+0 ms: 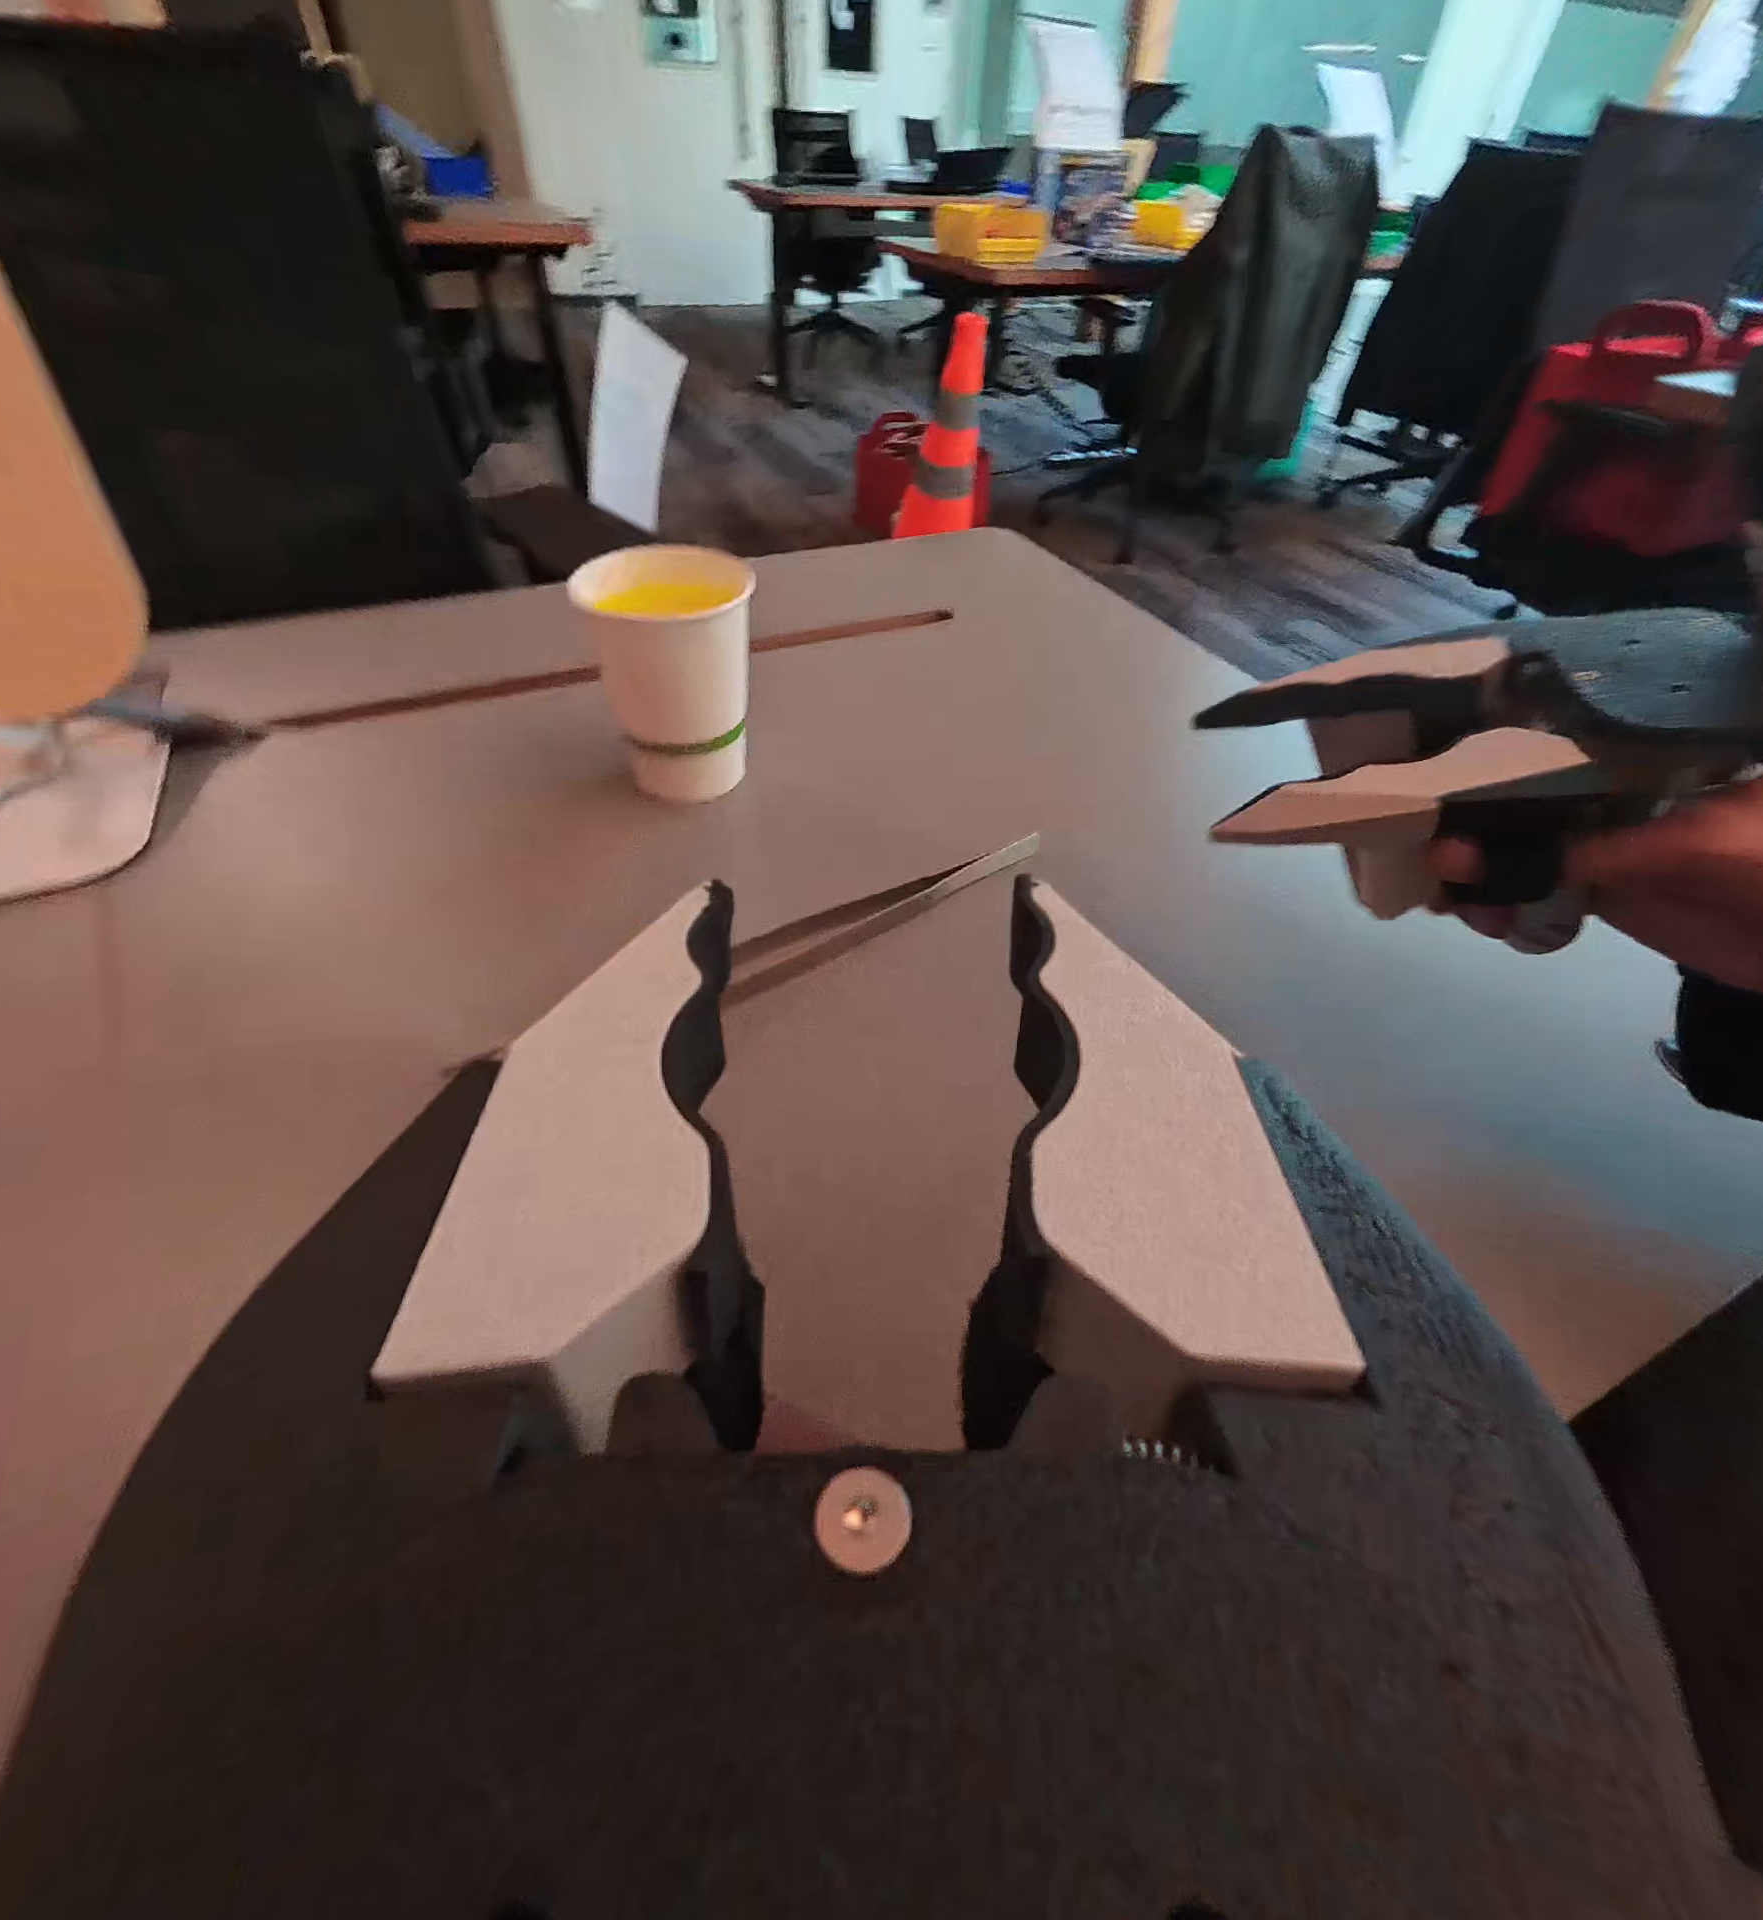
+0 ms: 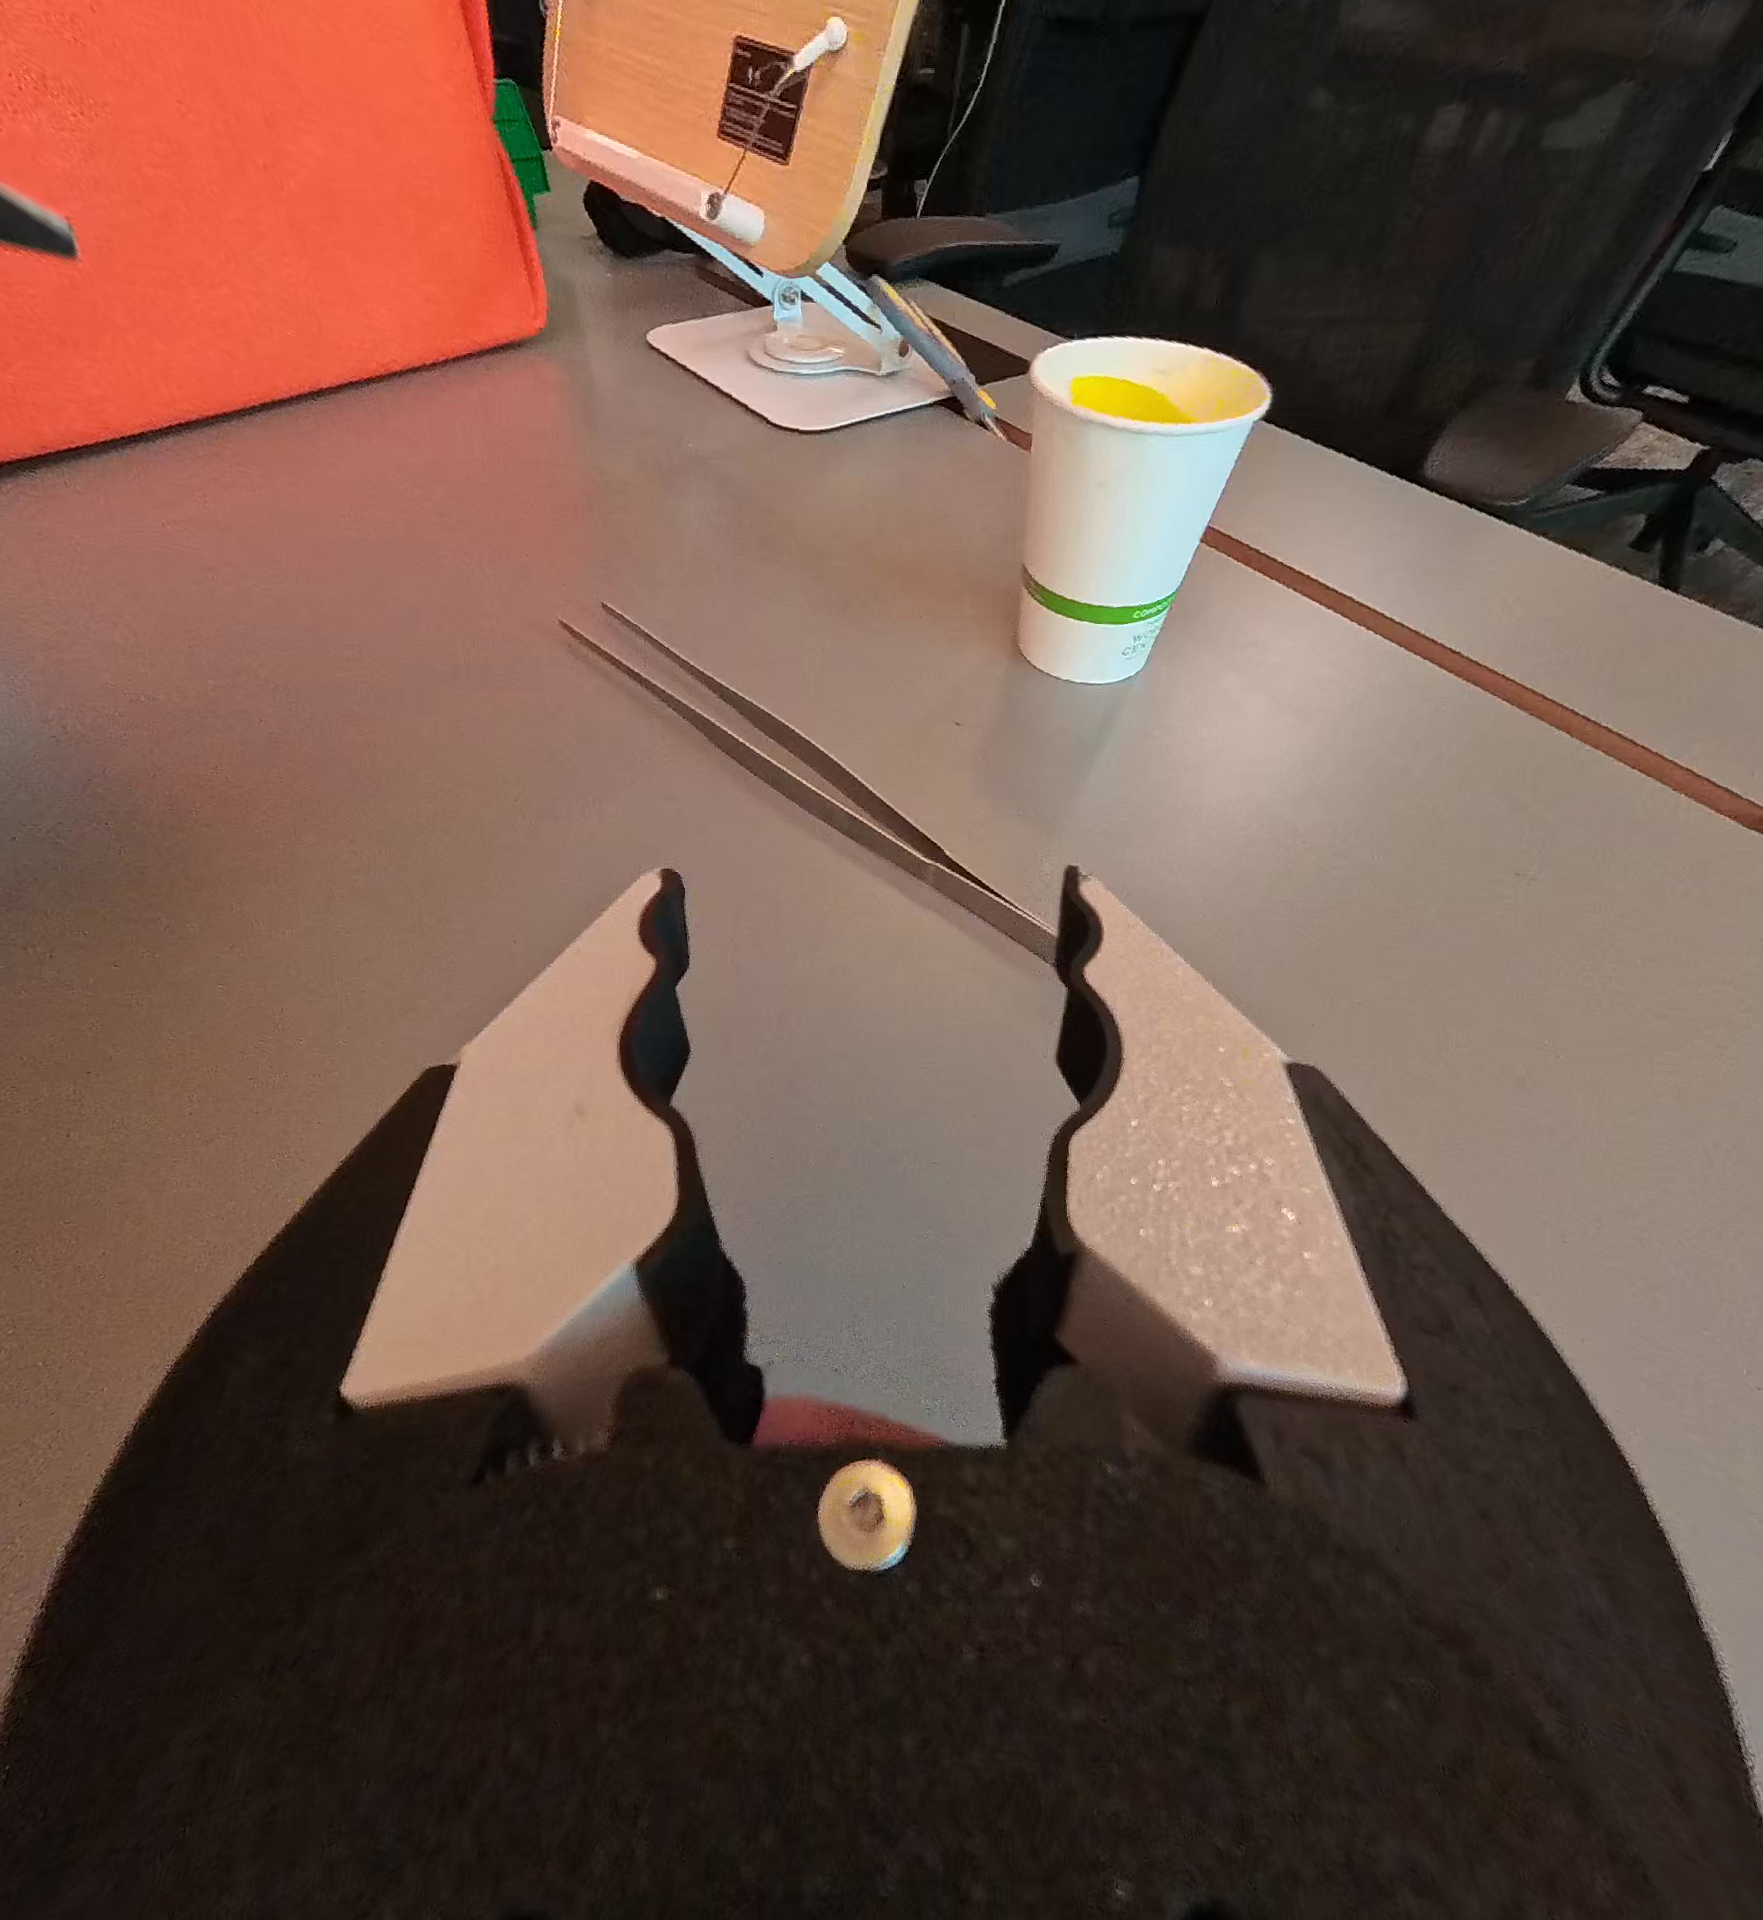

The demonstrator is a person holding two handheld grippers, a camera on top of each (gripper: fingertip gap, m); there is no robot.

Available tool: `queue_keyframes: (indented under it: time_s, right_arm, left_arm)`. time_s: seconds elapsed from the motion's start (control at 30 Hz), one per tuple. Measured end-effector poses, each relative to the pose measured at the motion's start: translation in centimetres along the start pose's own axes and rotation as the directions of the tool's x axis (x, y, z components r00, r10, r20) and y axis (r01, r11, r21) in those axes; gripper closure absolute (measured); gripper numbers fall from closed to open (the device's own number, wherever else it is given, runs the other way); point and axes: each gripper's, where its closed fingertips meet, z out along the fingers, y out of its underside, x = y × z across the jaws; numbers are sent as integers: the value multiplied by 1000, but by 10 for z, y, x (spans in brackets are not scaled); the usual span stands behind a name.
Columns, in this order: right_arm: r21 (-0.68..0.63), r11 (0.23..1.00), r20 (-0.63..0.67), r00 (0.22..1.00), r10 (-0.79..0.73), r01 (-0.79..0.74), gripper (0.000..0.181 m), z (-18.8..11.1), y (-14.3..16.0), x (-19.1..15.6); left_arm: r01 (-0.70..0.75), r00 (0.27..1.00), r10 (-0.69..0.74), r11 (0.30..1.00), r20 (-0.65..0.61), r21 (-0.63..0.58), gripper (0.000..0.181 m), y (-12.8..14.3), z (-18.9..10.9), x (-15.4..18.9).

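Observation:
Long metal tweezers lie flat on the grey table; they also show in the right wrist view. A white paper cup with something yellow inside stands beyond them, also in the right wrist view. My left gripper is open and empty, low over the table, its tips just short of the tweezers. My right gripper is open and empty, its right fingertip over the tweezers' joined end. It shows at the right of the left wrist view, held by a hand.
A wooden-backed stand on a white base stands at the table's back, with an orange bag beside it. A narrow slot runs across the table behind the cup. Office chairs, desks and a traffic cone stand beyond the table.

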Motion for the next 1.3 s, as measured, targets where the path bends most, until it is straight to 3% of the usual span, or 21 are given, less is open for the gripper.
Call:
queue_keyframes:
  time_s: [0.13, 0.37, 0.57, 0.73, 0.9, 1.03, 1.13, 1.23, 1.3]
  right_arm:
    - [-4, 1000, -15, 1000, 14, -14, 110, 3, 2, 2]
    - [11, 1000, -21, 1000, 23, -23, 98, 5, 4, 0]
    - [25, 999, -12, 1000, 26, -26, 89, 8, 8, -10]
    - [4, 1000, -29, 999, -24, 24, 89, -3, 16, -14]
    - [33, 999, -68, 997, 22, -20, 90, -23, 14, 0]
    - [18, 999, -90, 995, 42, -41, 90, -32, 24, 13]
    - [-19, 998, -100, 994, 52, -54, 91, -38, 38, 21]
    - [-14, 997, -107, 991, 77, -79, 92, -46, 41, 25]
    - [-4, 996, -109, 990, 87, -88, 93, -52, 39, 26]
  left_arm:
    - [14, 999, -10, 997, 48, -80, 127, 31, 11, -12]
    - [44, 999, -40, 990, 31, -136, 126, 50, 22, -7]
    - [263, 945, -292, 946, -147, -191, 103, 63, 52, 11]
    - [185, 973, -209, 960, -96, -210, 102, 46, 116, -22]
    - [66, 996, -40, 936, 81, -345, 73, 45, 213, -78]
    - [76, 997, -54, 900, 63, -429, 55, 60, 278, -89]
    - [27, 997, 8, 893, 75, -450, 58, 67, 309, -97]
    - [-25, 999, 39, 903, 22, -430, 99, 67, 325, -99]
    - [-48, 998, 55, 929, 7, -368, 100, 56, 326, -100]
